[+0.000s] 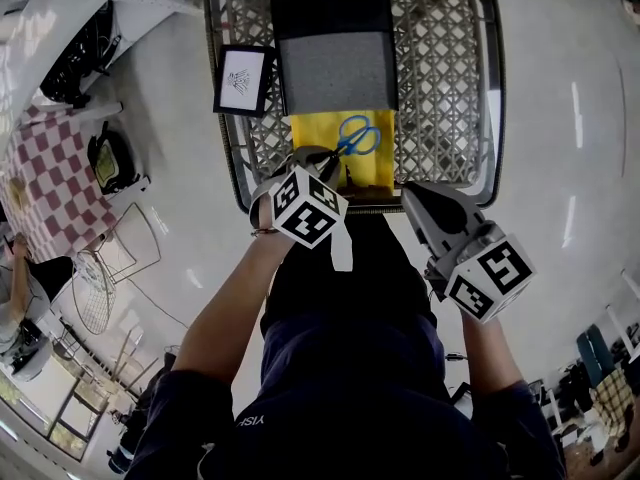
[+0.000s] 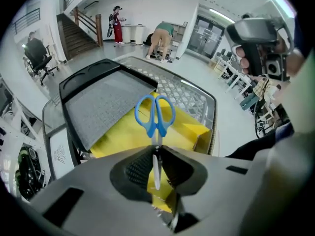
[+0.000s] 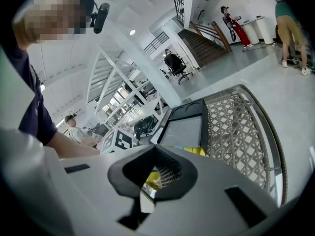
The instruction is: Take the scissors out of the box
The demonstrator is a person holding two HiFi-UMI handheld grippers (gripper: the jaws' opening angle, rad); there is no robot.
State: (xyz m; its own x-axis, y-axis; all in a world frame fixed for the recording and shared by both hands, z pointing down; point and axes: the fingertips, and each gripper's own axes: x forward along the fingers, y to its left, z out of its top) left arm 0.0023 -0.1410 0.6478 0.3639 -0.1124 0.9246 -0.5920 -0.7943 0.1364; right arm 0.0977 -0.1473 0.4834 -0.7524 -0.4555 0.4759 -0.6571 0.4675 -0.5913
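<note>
Left gripper (image 2: 156, 167) clamped scissors (image 2: 155, 114) by blades, centre frame. Long axis ran along jaws, blue handles pointing up-frame over yellow box (image 2: 189, 132). Right gripper (image 3: 152, 177) closed, empty. Shirt print (image 1: 250, 420) unreadable.

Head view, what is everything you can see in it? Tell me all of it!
basket: one, grey wire mesh, straight ahead.
box: one, yellow, open, at the basket's near edge.
padded panel: one, black rim with grey inside, just beyond the box.
scissors: one pair, blue handles, over the box.
picture frame: one, black with a white picture, at the basket's left rim.
checked cloth: one, red and white, far left.
left gripper: grey, shut on the scissors' blades.
right gripper: grey, shut, holding nothing, by the basket's near edge.
</note>
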